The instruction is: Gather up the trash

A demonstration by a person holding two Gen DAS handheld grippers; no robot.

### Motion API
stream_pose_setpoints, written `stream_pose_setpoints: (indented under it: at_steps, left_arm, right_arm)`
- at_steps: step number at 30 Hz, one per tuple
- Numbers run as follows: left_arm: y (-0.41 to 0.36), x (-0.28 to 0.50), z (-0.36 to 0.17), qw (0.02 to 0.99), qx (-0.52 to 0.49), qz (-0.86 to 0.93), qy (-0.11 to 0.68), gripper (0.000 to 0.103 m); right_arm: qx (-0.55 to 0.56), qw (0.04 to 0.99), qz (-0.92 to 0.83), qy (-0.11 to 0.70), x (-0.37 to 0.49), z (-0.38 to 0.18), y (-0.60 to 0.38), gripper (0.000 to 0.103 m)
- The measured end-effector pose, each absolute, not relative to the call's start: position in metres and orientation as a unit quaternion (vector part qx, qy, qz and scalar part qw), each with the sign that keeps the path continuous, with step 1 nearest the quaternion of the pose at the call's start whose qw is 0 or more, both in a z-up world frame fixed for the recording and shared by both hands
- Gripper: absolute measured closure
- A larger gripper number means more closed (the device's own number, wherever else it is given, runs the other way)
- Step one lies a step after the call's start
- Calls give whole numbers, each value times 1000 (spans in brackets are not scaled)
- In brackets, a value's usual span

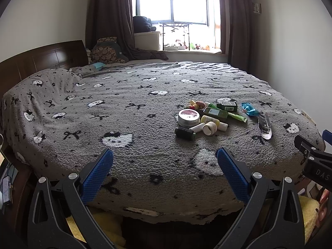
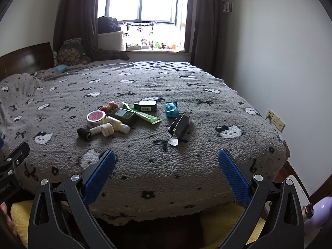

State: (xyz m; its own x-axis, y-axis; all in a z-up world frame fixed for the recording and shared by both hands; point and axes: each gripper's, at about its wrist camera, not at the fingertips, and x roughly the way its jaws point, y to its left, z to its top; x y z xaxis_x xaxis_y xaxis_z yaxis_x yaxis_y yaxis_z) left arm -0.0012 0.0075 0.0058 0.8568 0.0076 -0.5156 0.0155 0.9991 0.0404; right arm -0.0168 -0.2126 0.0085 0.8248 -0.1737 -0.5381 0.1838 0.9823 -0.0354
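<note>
Though clutter pile [image 1: 204,118] overlaps, hiding items; left tool [image 1: 165,170], right tool [image 2: 167,171] both wide, empty.

Ahead of me lies a grey fleece blanket with white cat faces and black bows [image 1: 145,103], a dark wooden headboard [image 1: 41,60] at its left, brown curtains [image 2: 78,20] flanking a bright window [image 2: 141,0].

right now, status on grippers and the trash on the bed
Left gripper open, right gripper open, both empty. Torn black wrapper and blue wrapper on blanket, untouched. Nothing blocking.
</note>
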Motion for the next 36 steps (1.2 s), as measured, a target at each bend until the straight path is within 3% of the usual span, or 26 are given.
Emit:
stream_pose_setpoints:
  at_steps: [36]
  left_arm:
    - [13,-1,3,963,18,-5,270,8]
  right_arm:
    - [0,956,-93,278,-14,3,-214,3]
